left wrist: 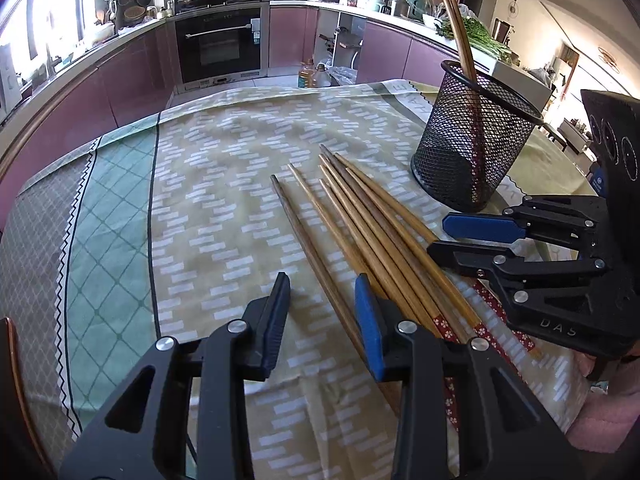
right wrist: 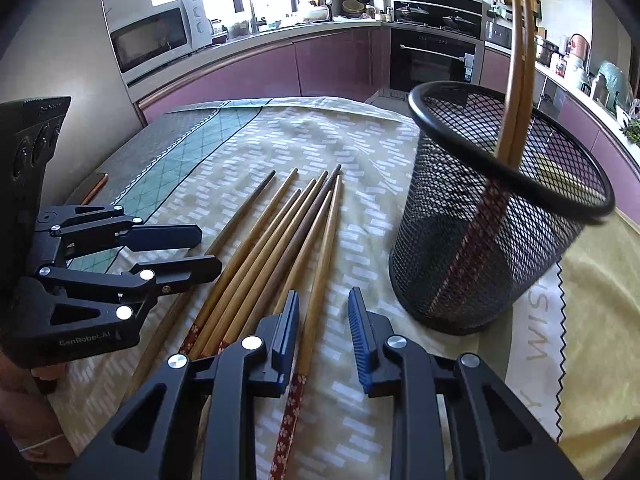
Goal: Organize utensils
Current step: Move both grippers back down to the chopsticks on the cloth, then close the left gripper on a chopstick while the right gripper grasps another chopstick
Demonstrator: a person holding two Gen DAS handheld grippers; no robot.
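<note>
Both our grippers, left gripper point(left wrist: 322, 308) and right gripper point(right wrist: 324, 320), hang empty with jaws apart over the loose brown wooden chopsticks point(right wrist: 280, 236) on the patterned tablecloth point(left wrist: 224, 184), probably lining up a grab; the black mesh cup point(right wrist: 492, 232) beside them holds two.
</note>
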